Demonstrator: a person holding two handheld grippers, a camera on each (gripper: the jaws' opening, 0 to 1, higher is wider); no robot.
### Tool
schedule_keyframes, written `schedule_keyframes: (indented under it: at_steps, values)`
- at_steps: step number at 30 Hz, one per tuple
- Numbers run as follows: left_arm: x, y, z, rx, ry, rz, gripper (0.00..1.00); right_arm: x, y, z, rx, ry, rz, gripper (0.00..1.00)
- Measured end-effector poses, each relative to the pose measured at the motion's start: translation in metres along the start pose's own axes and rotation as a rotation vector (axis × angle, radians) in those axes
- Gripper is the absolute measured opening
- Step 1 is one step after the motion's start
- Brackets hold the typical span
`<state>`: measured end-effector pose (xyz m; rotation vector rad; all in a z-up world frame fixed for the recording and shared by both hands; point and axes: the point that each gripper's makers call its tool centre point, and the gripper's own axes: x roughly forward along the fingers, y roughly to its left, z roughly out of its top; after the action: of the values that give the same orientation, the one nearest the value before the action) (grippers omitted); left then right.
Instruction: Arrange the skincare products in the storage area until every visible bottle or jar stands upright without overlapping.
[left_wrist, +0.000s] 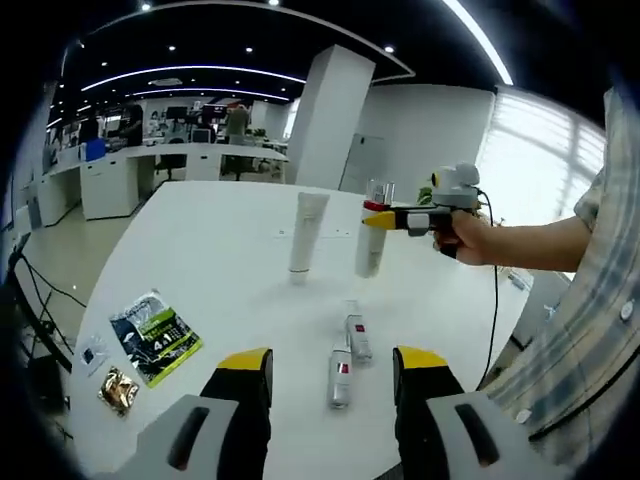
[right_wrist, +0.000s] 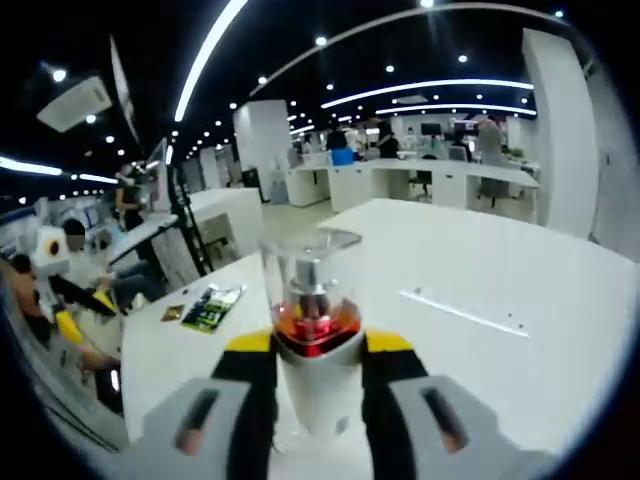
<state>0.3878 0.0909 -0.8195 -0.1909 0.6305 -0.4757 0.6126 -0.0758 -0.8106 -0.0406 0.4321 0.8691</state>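
Pump bottle: white body, red collar, clear cap; standing upright on the white table, long axis vertical, cap pointing up; seen from the left gripper view toward the far middle of the tabletop.
Right gripper: yellow-tipped jaws closed against the bottle's two sides at collar height, pinching it; in the left gripper view reaching in level from the right, fingers pointing toward the bottle's upper part.
Hand: wrapped round the right gripper's handle, forearm stretched out roughly level from the right edge, plaid sleeve behind it.
White tube: standing upright just beside the pump bottle, on its left in the left gripper view, long axis vertical, apart from it.
Small bottles: two lying flat on the table, nearer the left gripper; one and another each with a red mark, long axes running roughly away from the camera, ends close together; contact between them not clear.
Left gripper: jaws spread wide, holding nothing, hovering short of the lying bottles.
Green packet: flat near the table's left edge, well apart from the bottles.
Gold packet: flat, just beside the green one.
Surroundings: open office with desks and a white pillar.
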Motion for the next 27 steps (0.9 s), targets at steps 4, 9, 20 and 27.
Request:
schedule_keyframes:
  at_steps: [4,9,20,27]
  values:
    - [-0.006,0.007,0.0,-0.05,-0.011,0.029,0.49,0.01,-0.011,-0.004,-0.009,0.007,-0.005,0.29]
    - [-0.006,0.009,0.002,-0.067,-0.016,0.05,0.49,0.021,-0.02,-0.012,-0.02,0.012,-0.012,0.29]
    - [-0.014,0.015,-0.005,-0.09,0.005,0.101,0.49,0.045,-0.038,-0.032,-0.041,0.03,-0.008,0.29]
    - [-0.019,0.018,-0.007,-0.119,0.004,0.125,0.49,0.056,-0.047,-0.032,-0.048,0.016,-0.013,0.29]
